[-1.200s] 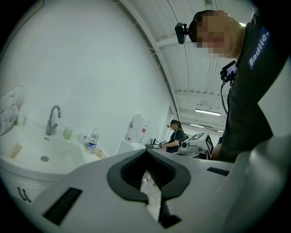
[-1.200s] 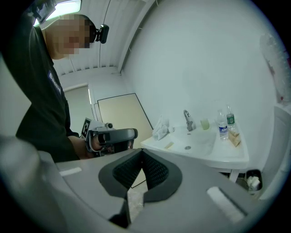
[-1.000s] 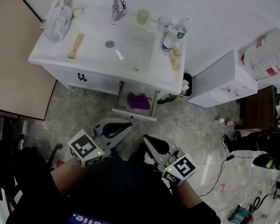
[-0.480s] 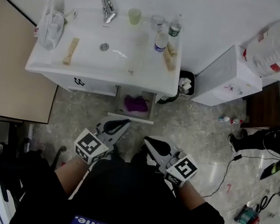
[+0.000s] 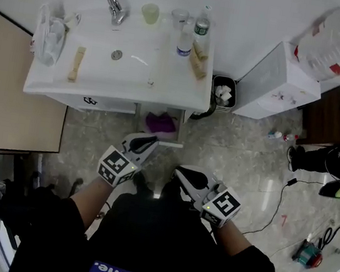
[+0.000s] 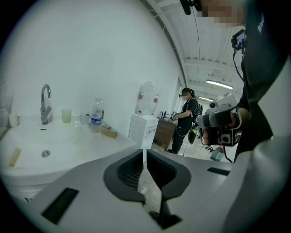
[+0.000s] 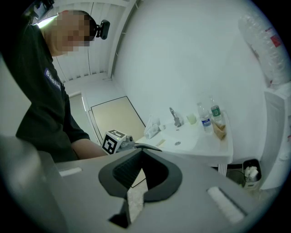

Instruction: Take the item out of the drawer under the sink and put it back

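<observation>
Head view: purple item (image 5: 160, 123) lies in drawer (image 5: 156, 140)

Sink top (image 5: 165, 84): white, against the wall. On it, L to R: crumpled white cloth (image 5: 49, 32); wooden piece (image 5: 76, 63) beside the basin; tap (image 5: 115, 8) at rear; pale green cup (image 5: 150, 12); clear glass (image 5: 178, 18); 2 bottles, green label (image 5: 202, 24) and blue label (image 5: 184, 43); tan item (image 5: 197, 66) near R edge.

Drawer (image 5: 158, 141) under the top: open, purple item (image 5: 160, 123) inside.

Floor (image 5: 242, 159): pale marbled tile. On it: black bin (image 5: 223, 93) w/ white scraps just R of the sink unit, white cabinet (image 5: 279, 85) beside it, black cable (image 5: 274, 201), teal object (image 5: 307, 254) lower R.
</observation>
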Motion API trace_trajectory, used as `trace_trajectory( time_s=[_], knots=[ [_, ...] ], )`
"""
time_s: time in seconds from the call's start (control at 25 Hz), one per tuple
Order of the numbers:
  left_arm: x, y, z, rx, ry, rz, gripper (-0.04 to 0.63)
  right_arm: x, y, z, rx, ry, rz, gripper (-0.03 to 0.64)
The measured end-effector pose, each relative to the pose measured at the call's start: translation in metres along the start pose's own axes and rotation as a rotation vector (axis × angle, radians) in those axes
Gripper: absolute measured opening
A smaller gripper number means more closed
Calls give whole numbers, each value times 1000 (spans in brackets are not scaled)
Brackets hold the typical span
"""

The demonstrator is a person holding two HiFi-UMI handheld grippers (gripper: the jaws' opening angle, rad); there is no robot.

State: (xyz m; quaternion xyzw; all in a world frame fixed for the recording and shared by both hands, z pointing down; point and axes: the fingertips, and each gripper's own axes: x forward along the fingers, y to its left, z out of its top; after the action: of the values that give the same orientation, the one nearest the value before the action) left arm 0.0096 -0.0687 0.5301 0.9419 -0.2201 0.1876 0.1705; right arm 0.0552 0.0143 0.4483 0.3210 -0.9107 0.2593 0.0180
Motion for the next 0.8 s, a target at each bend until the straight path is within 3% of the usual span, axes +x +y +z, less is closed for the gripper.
trace_trajectory(
  time_s=[0.56,0.8],
  knots=[
    [54,47,-80,54,223,39,9,-4,-23,-21,54,22,-29,3],
    [86,63,-112,45,335,15,83,-9,-33,-37,109,42,-47,2]
  ],
)
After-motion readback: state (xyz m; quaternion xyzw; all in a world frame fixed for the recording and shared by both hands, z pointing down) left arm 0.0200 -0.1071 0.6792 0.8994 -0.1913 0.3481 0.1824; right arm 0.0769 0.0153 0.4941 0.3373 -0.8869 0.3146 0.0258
